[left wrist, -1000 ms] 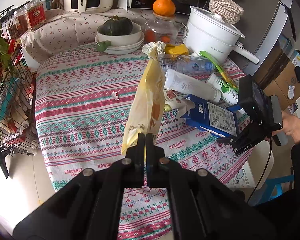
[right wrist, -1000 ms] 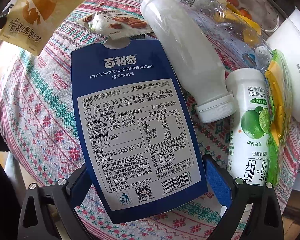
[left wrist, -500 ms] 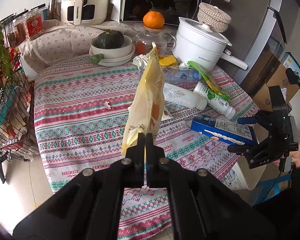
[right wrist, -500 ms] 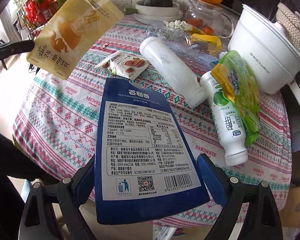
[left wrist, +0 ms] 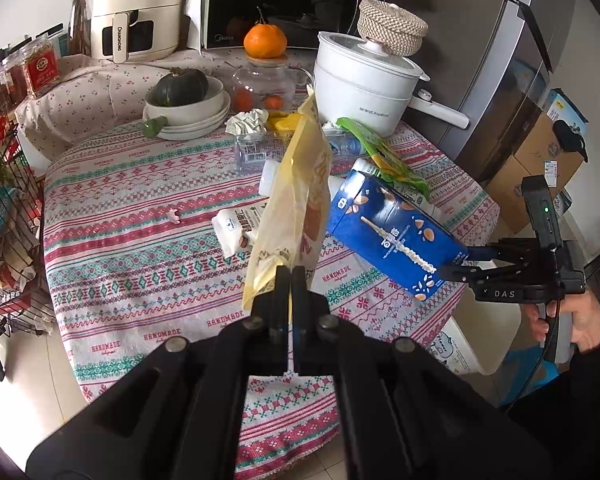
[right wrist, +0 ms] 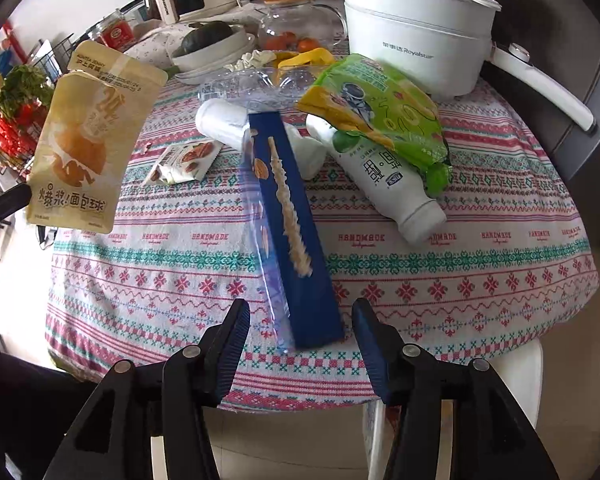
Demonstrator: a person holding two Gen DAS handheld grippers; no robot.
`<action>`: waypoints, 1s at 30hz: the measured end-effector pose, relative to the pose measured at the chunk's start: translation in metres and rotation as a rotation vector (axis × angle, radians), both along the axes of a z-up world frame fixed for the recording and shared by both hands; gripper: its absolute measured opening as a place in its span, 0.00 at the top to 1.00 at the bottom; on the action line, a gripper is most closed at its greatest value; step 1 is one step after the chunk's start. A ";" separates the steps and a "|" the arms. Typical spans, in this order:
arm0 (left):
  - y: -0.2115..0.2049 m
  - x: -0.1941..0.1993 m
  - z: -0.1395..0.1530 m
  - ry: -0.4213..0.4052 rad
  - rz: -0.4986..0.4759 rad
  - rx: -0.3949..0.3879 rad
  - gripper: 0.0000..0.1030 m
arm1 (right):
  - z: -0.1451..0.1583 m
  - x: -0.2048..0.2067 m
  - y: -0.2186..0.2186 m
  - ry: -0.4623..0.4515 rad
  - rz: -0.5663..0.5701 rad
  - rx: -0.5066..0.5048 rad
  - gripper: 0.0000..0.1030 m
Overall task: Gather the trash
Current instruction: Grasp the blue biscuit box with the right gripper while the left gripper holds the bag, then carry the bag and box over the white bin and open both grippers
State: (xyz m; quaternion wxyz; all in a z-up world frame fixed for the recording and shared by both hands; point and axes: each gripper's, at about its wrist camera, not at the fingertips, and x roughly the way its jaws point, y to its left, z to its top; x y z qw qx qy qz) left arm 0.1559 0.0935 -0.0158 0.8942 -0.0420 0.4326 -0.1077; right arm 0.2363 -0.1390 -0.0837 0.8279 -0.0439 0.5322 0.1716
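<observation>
**A:** From the left wrist, how far along is the tidy-up?

**B:** Early, I'd say. The left tongs (left wrist: pixel 291 276) are pressed together on the bottom corner of a yellow bag (left wrist: pixel 300 200), which hangs upright in the air above the table (left wrist: pixel 140 208). A blue box (left wrist: pixel 396 232) is tilted over the table edge, its near end at the right tongs (left wrist: pixel 456 264). No bin shows in either view.

**A:** And from the right wrist?

**B:** The right tongs (right wrist: pixel 302 320) have just been closing. The blue box (right wrist: pixel 288 208) sits edge-on between them, with a gap showing at each pad, so they are half spread and not pinching it. The box is long, flat and slightly blurred, with a biscuit stick printed down it. The yellow bag (right wrist: pixel 80 148) is a flat, empty-looking pouch held up at the left.

**A:** What's left?

**B:** Plenty on the cloth: a green pouch (right wrist: pixel 380 108) lying over a white bottle (right wrist: pixel 384 176), a second white bottle (right wrist: pixel 224 122), a nut packet (right wrist: pixel 184 160), a clear bottle (right wrist: pixel 252 84) and crumpled paper (right wrist: pixel 256 58).
</observation>
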 end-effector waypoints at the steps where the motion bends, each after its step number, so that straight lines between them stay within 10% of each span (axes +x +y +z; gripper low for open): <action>1: -0.001 0.001 -0.001 0.003 -0.001 0.002 0.99 | -0.004 0.003 -0.001 0.008 -0.008 0.008 0.47; 11: 0.001 0.003 -0.004 0.014 0.012 -0.003 0.99 | -0.019 0.023 -0.003 0.024 -0.066 0.178 0.67; 21: -0.014 -0.010 0.011 -0.037 -0.058 -0.041 0.99 | 0.051 -0.031 -0.008 -0.126 -0.027 0.242 0.78; 30: -0.084 -0.027 0.020 -0.063 -0.258 -0.071 0.99 | 0.089 -0.096 -0.100 -0.217 -0.254 0.253 0.78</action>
